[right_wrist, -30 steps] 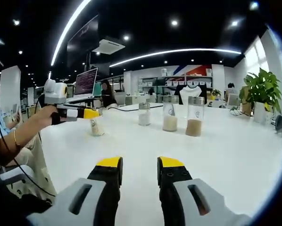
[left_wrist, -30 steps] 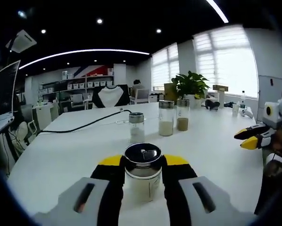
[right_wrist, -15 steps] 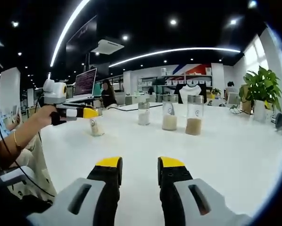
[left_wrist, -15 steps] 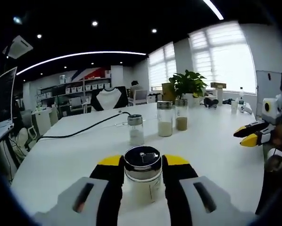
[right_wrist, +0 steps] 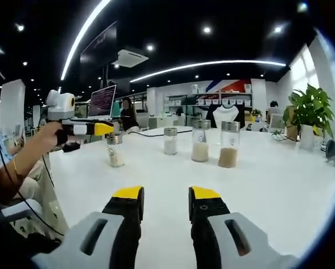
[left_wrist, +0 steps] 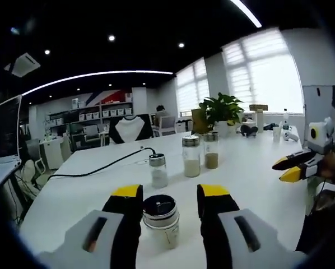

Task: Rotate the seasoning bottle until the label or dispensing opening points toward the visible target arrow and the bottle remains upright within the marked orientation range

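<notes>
White surface [left_wrist: 257, 185] carries the seasoning bottle [left_wrist: 161, 220], upright, standing between the yellow-tipped jaws of the left claw [left_wrist: 170, 197] in the left gripper view. Gaps show on both sides of the bottle, so the left claw is open and not touching it. Bottle: clear glass, pale powder inside, dark metal cap with a small flap on top; its lower part is partly hidden behind the jaws. The label is too small to read in the left gripper view; in the right gripper view the same bottle [right_wrist: 115, 150] shows a small round mark on its side. No target arrow can be made out on the surface.

From the right gripper view, the left claw [right_wrist: 103, 129] hangs above and just beside the bottle, held level by a hand [right_wrist: 49, 136] with the forearm coming in from the left.

Right claw [right_wrist: 165, 199] is open, holding nothing, jaws level over bare surface. Three more jars [right_wrist: 200, 140] stand in a row farther back, with a black cable [left_wrist: 94, 166] and a potted plant [right_wrist: 306, 109] beyond.
</notes>
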Available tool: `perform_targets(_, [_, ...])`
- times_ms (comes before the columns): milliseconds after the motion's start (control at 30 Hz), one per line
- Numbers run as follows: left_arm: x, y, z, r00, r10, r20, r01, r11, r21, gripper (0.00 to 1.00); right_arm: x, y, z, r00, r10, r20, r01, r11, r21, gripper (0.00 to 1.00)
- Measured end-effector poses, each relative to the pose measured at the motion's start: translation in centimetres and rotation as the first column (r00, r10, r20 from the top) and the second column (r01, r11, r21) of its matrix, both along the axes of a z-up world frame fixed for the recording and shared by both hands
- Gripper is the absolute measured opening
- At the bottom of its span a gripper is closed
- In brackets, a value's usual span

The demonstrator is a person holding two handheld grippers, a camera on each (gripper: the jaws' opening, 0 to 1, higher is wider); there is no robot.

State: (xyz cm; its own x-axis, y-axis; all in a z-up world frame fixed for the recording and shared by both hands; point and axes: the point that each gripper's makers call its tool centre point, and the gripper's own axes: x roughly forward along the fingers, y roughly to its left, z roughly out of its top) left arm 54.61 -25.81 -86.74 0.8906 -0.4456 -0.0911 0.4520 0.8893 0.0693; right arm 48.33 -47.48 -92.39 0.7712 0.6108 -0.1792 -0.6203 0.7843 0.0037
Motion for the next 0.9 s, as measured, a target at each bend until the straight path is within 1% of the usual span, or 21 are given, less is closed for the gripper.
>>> perform_targets(133, [-0.1, -0.16, 0.38, 1.0, 0.001, 0.008, -0.001, 1.0, 0.002, 0.45, 0.11, -0.02, 0.44, 1.0, 0.0, 0.013, 0.0, 1.0, 0.007, 0.31])
perform_targets(233, [-0.09, -0.11, 0.07, 1.0, 0.016, 0.012, -0.016, 1.0, 0.016, 0.52, 0.07, 0.08, 0.84, 1.0, 0.001, 0.022, -0.001, 1.0, 0.027, 0.34])
perform_targets(300, [-0.13, 0.01, -0.32, 1.0, 0.027, 0.001, -0.027, 0.999, 0.02, 0.55, 0.06, 0.13, 0.75, 1.0, 0.0, 0.022, 0.0, 1.0, 0.017, 0.39])
perform_targets(400, [-0.13, 0.21, -0.37, 0.999, 0.043, 0.001, -0.043, 0.999, 0.018, 0.59, 0.03, 0.07, 0.42, 1.0, -0.005, 0.008, 0.005, 1.0, 0.012, 0.43])
perform_targets(433, [-0.11, 0.31, -0.31, 0.999, 0.05, 0.004, -0.05, 0.999, 0.018, 0.6, -0.02, 0.06, 0.4, 1.0, -0.003, 0.006, 0.003, 1.0, 0.018, 0.44])
perform_targets(500, [-0.13, 0.36, -0.05, 0.998, 0.055, 0.016, -0.056, 0.998, 0.018, 0.63, -0.19, 0.14, 0.89, 1.0, 0.0, 0.009, 0.0, 0.998, 0.068, 0.43])
perform_targets(633, [0.0, 0.46, 0.34, 0.997, 0.069, 0.023, -0.069, 0.998, 0.005, 0.69, -0.15, 0.07, 0.97, 1.0, -0.007, 0.011, 0.006, 0.998, 0.065, 0.45])
perform_targets(733, [0.31, 0.7, 0.3, 0.995, 0.102, 0.018, -0.102, 0.995, 0.023, 0.73, -0.12, 0.08, 0.96, 1.0, -0.008, 0.004, 0.008, 0.998, 0.069, 0.49])
perform_targets(767, [0.34, 0.72, 0.28, 0.994, 0.105, 0.017, -0.105, 0.994, 0.027, 0.72, -0.12, 0.07, 0.95, 1.0, -0.009, 0.002, 0.009, 0.997, 0.071, 0.51])
perform_targets(800, [0.35, 0.5, 0.08, 0.995, 0.099, 0.012, -0.1, 0.993, 0.056, 0.71, -0.06, 0.01, 1.04, 1.0, -0.021, -0.004, 0.021, 0.996, 0.09, 0.53])
perform_targets(900, [0.47, 0.02, 0.07, 0.995, 0.099, 0.011, -0.099, 0.993, 0.063, 0.74, 0.02, -0.19, 0.93, 0.999, -0.033, -0.011, 0.034, 0.996, 0.087, 0.59])
